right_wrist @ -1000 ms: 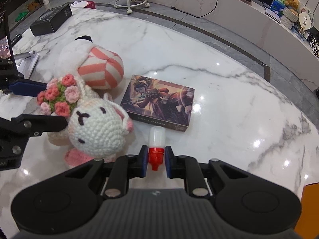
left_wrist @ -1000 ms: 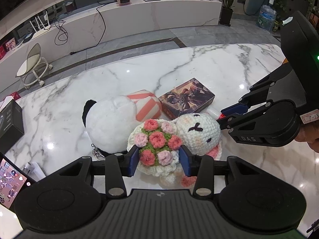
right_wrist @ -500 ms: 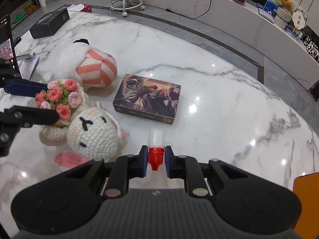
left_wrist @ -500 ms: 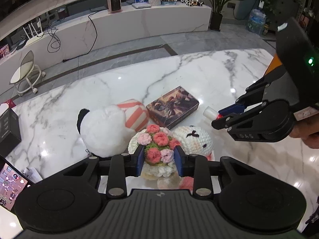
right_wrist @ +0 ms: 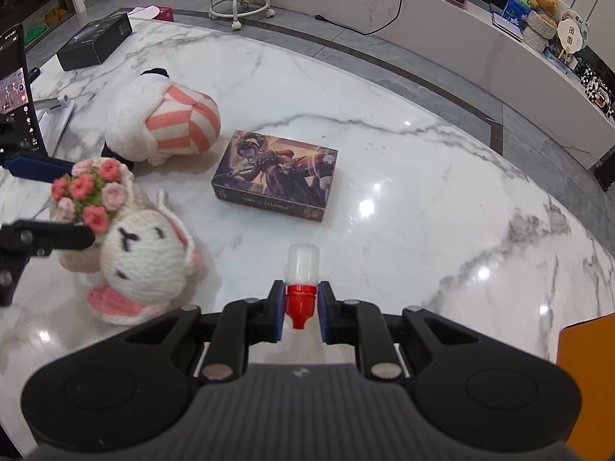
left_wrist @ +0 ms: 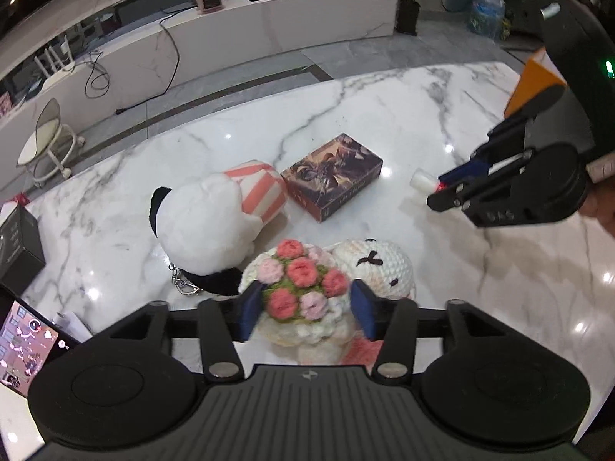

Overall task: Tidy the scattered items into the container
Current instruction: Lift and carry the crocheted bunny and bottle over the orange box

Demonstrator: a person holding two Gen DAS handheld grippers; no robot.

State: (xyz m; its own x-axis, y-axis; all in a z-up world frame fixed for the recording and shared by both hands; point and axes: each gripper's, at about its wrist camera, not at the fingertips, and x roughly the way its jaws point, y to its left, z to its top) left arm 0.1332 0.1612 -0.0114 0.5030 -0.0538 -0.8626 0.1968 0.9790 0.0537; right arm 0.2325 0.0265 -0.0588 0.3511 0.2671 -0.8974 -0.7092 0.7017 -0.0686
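Observation:
A crocheted white bunny [left_wrist: 369,265] with a pink flower bouquet [left_wrist: 303,288] lies on the marble table [left_wrist: 423,107]. My left gripper [left_wrist: 305,307] straddles the bouquet, and its jaws are opening, with the pads standing just off the flowers. My right gripper [right_wrist: 301,309] is shut on the red cap of a small clear bottle [right_wrist: 303,265], held above the table; the left wrist view has it at the right [left_wrist: 453,188]. A white plush with a pink striped part [right_wrist: 169,126] and a picture card box [right_wrist: 275,174] lie further back.
An orange container edge [right_wrist: 584,384] shows at the lower right, also at the right in the left wrist view [left_wrist: 534,84]. A black box [right_wrist: 96,40] and a lit phone on a stand [right_wrist: 15,84] sit at the table's left side. Floor lies beyond the far edge.
My left jaws first squeezed the bouquet, then spread apart around it. In the left wrist view my right gripper with the bottle shifted rightward, away from the bunny.

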